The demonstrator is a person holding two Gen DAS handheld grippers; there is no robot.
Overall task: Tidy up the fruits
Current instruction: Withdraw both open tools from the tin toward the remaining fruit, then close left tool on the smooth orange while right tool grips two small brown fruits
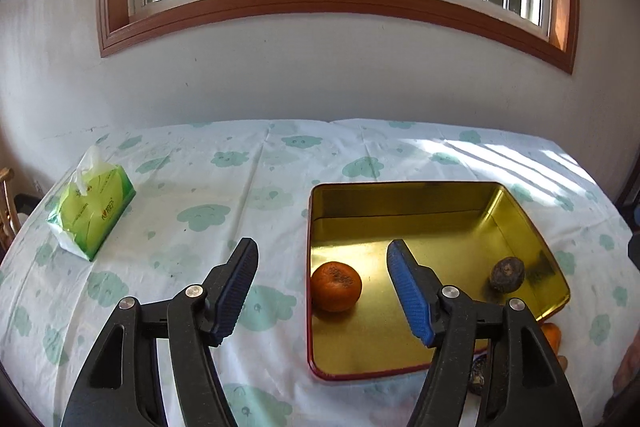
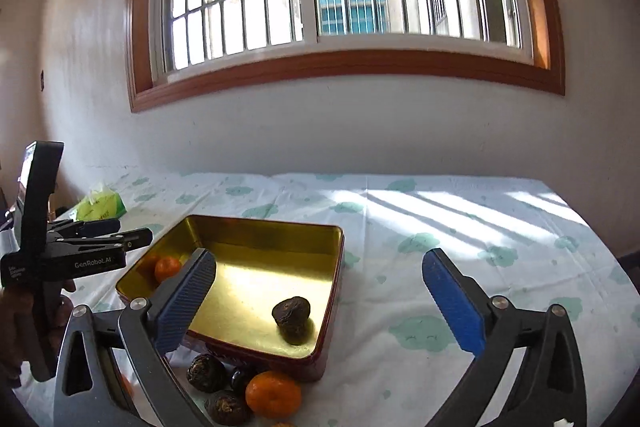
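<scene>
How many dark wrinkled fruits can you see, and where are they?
4 dark wrinkled brown fruits: one inside the gold metal tin near its right wall, and three on the cloud-print tablecloth before the tin. The gripper may hide more.

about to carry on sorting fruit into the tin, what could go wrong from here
1. The loose fruit sits bunched against the tin's near wall, so a gripper closing on one piece may nudge its neighbours.
2. The orange and the dark fruit lie free on the smooth tin floor and could roll if the tin is bumped.
3. The left gripper and right gripper, both open, work close together and might collide.
</scene>
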